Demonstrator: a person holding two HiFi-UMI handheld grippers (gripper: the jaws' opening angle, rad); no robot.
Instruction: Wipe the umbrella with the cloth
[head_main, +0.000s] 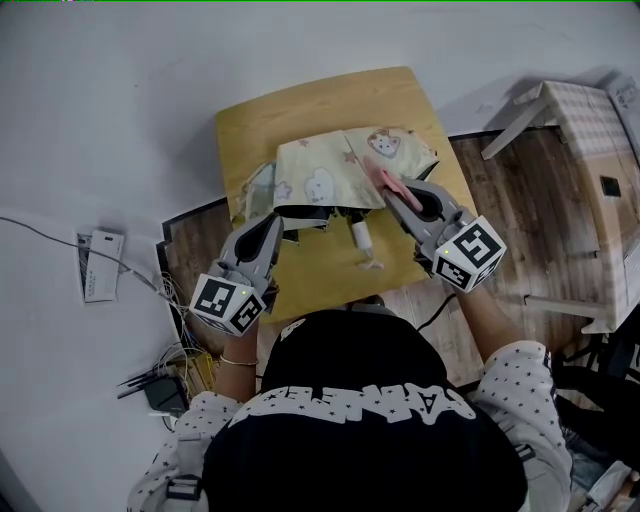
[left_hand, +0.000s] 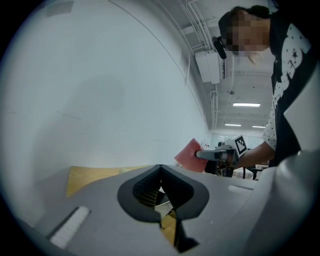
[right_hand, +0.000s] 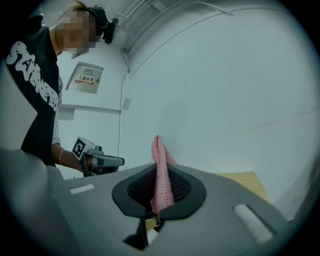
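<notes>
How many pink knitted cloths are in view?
1. The pink knitted cloth is pinched in the right gripper, over the pale yellow cartoon-print umbrella on the small wooden table. Another could hide under the umbrella.

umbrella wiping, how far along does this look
Done: the pink cloth is picked up, clamped in the right tool and held over the collapsed umbrella on the wooden table. In hand: the left tool is shut at the umbrella's near edge; whether it pinches fabric is unclear. Left: the wiping itself; nothing shows any part wiped yet.
</notes>
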